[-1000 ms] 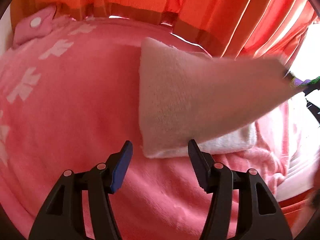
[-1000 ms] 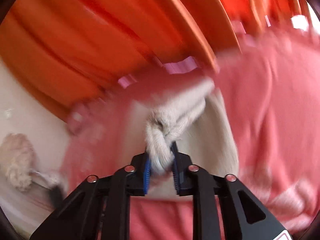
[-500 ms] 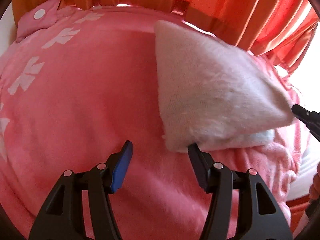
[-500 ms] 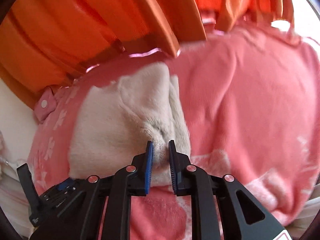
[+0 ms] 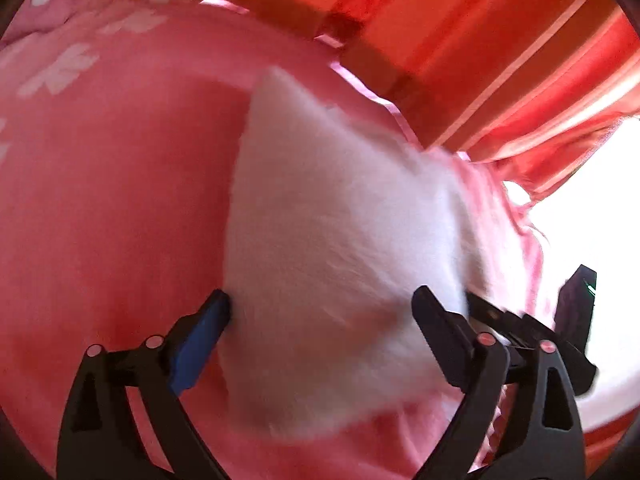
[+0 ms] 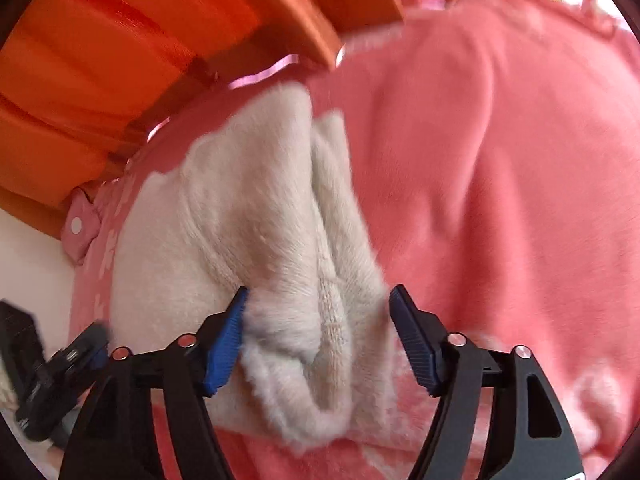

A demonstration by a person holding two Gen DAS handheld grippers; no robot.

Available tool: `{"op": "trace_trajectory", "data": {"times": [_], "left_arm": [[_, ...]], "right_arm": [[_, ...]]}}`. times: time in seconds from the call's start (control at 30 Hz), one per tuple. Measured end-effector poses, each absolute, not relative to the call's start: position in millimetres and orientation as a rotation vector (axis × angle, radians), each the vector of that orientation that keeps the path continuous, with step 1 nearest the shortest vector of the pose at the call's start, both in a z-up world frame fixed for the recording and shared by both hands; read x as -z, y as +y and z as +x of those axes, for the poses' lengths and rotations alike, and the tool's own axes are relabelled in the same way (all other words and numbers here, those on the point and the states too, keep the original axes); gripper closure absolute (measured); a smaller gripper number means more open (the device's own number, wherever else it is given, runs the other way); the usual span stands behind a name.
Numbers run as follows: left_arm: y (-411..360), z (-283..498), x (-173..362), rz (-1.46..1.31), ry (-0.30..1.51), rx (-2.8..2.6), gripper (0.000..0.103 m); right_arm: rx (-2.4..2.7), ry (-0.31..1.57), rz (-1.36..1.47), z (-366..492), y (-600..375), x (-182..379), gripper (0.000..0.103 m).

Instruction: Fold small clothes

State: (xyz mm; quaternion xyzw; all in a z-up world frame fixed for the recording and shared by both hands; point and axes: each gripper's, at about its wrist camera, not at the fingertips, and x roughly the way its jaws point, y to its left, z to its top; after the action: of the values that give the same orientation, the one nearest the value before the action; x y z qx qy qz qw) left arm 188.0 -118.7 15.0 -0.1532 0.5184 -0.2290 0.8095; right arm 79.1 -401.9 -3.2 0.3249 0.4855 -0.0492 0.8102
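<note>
White fleece garment (image 5: 340, 264) folded on pink blanket (image 5: 120, 200), left gripper (image 5: 320, 320) and right gripper (image 6: 316, 316) both spread wide, gripping nothing.

Cloth (image 6: 256, 240): cream fleece, fluffy, matt, long nap; a knitted rib along the fold.
Blanket (image 5: 112, 184): pink plush, soft, matt, with paler woven flower shapes.
Curtain (image 6: 120, 60): orange fabric behind the blanket, smooth, slight sheen.
Left gripper (image 5: 320, 320): black matt plastic.
Right gripper (image 6: 316, 320): black plastic; blue ribbed pads (image 6: 224, 344); shiny metal rivets.
</note>
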Motion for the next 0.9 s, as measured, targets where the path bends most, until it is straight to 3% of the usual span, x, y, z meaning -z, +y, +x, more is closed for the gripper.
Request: {"op": "trace_trajectory", "data": {"times": [0.1, 0.17, 0.23, 0.3, 0.33, 0.37, 0.47, 0.77, 0.9], "left_arm": [[-120, 199, 8, -0.426, 1.161, 0.531, 0.009], [-119, 206, 15, -0.483, 1.174, 0.554, 0.008], [-120, 210, 13, -0.481, 1.183, 0.568, 0.013], [-120, 211, 6, -0.475, 1.185, 0.588, 0.036], [-119, 210, -4, -0.468, 1.171, 0.611, 0.042], [-119, 210, -15, -0.457, 1.151, 0.643, 0.05], [-113, 213, -49, -0.456, 1.093, 0.726, 0.056], [-69, 219, -222, -0.404, 0.701, 0.872, 0.057], [-31, 214, -264, -0.375, 0.56, 0.873, 0.053]], "right_arm": [[0.067, 1.028, 0.761, 80, -402, 17, 0.02], [0.058, 1.025, 0.734, 84, -399, 17, 0.02], [0.061, 1.048, 0.707, 90, -395, 14, 0.033], [0.076, 1.044, 0.688, 92, -394, 3, 0.057], [0.081, 1.037, 0.676, 91, -395, -5, 0.061], [0.064, 1.006, 0.669, 89, -394, -18, 0.075], [0.03, 0.906, 0.63, 86, -384, -66, 0.076], [-0.081, 0.52, 0.454, 84, -331, -247, 0.077], [-0.117, 0.433, 0.426, 97, -305, -272, 0.075]]}}
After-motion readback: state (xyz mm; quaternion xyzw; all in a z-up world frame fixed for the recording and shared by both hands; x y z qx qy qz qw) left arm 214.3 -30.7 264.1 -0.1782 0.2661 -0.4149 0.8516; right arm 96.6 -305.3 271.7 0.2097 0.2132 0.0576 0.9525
